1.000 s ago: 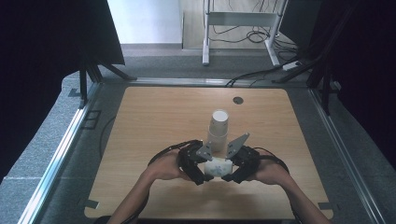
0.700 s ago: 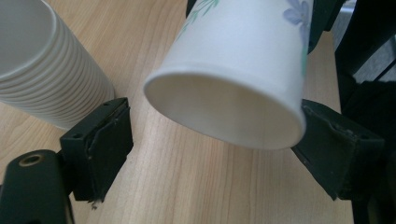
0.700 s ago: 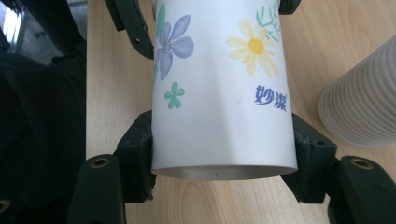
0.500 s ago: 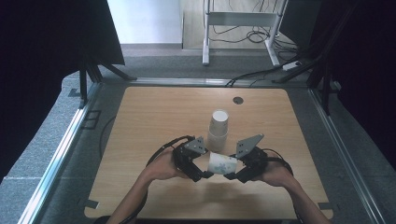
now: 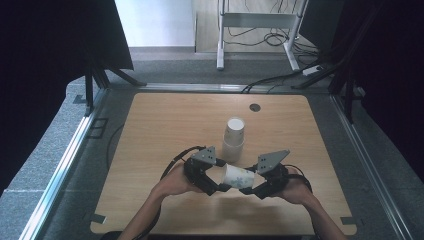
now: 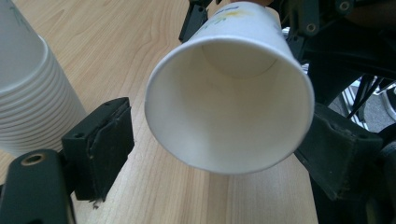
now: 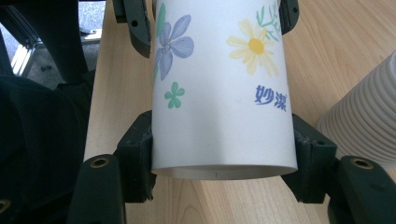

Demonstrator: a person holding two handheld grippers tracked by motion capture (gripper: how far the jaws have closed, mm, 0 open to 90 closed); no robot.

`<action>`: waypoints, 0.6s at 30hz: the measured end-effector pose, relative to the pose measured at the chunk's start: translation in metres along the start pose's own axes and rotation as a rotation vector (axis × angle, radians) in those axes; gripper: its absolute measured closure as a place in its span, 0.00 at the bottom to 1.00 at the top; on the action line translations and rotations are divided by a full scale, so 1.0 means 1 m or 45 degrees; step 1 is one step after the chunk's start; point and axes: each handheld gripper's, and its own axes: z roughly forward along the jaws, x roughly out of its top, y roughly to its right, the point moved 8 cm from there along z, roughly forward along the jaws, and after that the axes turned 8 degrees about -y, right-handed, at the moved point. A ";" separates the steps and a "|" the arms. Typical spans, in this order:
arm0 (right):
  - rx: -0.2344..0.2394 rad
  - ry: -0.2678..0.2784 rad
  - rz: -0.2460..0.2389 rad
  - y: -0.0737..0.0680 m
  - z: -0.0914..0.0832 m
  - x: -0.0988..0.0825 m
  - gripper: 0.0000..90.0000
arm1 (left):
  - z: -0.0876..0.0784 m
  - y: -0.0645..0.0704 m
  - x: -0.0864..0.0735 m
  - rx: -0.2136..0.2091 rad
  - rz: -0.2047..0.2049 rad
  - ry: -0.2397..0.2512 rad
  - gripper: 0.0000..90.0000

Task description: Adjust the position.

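Beyond both my grippers, the stack of paper cups (image 5: 233, 138) stands upside down on the wooden table (image 5: 150, 130). Between them I hold 1 flowered paper cup (image 5: 239, 176) on its side, already off the stack. My right gripper (image 7: 223, 154) clamps its base end. My left gripper (image 6: 215, 154) has just narrowed around the rim, its left pad not touching. Setting the cup down remains.
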 end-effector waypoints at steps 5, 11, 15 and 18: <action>0.006 0.017 -0.008 0.000 0.001 0.000 0.41 | 0.002 0.001 0.001 -0.010 0.000 0.018 0.21; 0.012 0.023 -0.013 0.000 0.003 -0.001 0.41 | 0.002 0.003 0.002 -0.008 0.021 0.025 0.27; 0.023 0.020 -0.008 0.002 0.003 -0.003 0.41 | 0.002 0.003 0.002 -0.001 0.025 0.025 0.29; 0.024 0.010 -0.012 0.002 0.004 -0.004 0.41 | 0.003 0.002 0.001 0.008 0.041 0.013 0.31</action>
